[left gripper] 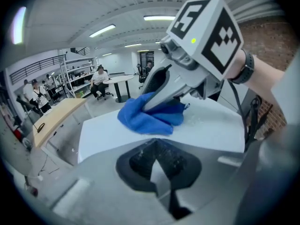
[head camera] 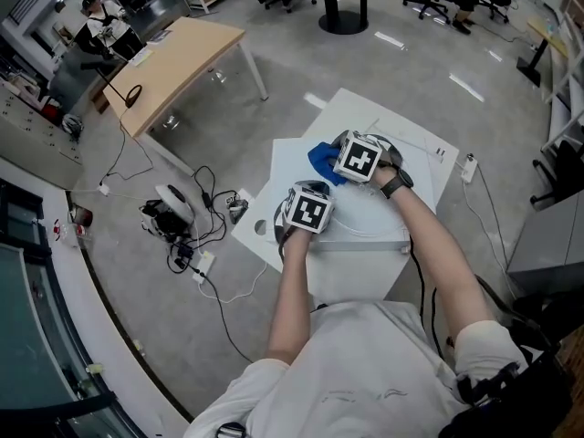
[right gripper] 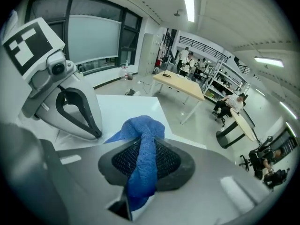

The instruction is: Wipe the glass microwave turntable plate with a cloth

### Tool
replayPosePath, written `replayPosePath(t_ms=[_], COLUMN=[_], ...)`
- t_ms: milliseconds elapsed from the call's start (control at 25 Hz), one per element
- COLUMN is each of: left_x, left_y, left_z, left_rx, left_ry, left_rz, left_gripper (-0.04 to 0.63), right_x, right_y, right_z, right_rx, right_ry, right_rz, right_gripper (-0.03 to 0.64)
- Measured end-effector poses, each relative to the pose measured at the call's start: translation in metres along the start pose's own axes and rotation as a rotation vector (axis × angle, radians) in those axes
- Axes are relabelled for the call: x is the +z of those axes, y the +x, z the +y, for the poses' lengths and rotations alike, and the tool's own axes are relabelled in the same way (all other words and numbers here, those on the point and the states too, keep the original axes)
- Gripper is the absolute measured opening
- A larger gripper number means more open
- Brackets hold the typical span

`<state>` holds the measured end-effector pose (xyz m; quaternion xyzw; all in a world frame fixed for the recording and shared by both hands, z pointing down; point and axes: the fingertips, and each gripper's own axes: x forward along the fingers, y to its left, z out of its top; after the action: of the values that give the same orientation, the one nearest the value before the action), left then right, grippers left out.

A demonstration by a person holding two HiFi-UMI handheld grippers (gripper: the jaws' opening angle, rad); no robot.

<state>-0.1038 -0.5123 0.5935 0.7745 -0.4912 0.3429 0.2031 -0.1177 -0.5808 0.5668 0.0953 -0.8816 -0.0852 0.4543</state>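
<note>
In the head view the person stands over a white table (head camera: 429, 167). The glass turntable plate (head camera: 365, 222) shows only as a faint round outline near the middle of the table. The blue cloth (head camera: 321, 161) lies bunched toward the table's far edge, under the right gripper (head camera: 359, 158), and the left gripper (head camera: 308, 210) sits at the plate's near-left rim. In the left gripper view its jaws are drawn together, apparently pinching that rim to steady the plate, though the clear glass barely shows. Fine specks glint just beside the cloth. In the right gripper view the jaws are clenched on a twisted fold of the cloth, with the rest bunched ahead of the tips on the white surface. Judging by the specks, wiping is under way and part of the plate remains to be cleaned.
</note>
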Motion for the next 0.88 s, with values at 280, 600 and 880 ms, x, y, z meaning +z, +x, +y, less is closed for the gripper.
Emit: replayPosePath(t_ms=[280,600,880], left_x=[-0.001,0.000,0.005], left_y=[-0.005,-0.004,-0.006], left_z=[0.006,0.007,0.009], left_rx=[0.017,0.024,0.004], left_ry=[0.026,0.021,0.011], left_rz=[0.017,0.022,-0.004], left_gripper=[0.000,0.000,0.000], right_x=[-0.065,-0.131,-0.163], right_y=[-0.020,-0.060,-0.116], right_z=[-0.041,-0.070,-0.011], right_rx=[-0.033,-0.100,-0.033], right_ry=[0.209,0.254,0.282], right_rz=[0.094,0.087,0.076], right_gripper=[0.083,0.083,0.083])
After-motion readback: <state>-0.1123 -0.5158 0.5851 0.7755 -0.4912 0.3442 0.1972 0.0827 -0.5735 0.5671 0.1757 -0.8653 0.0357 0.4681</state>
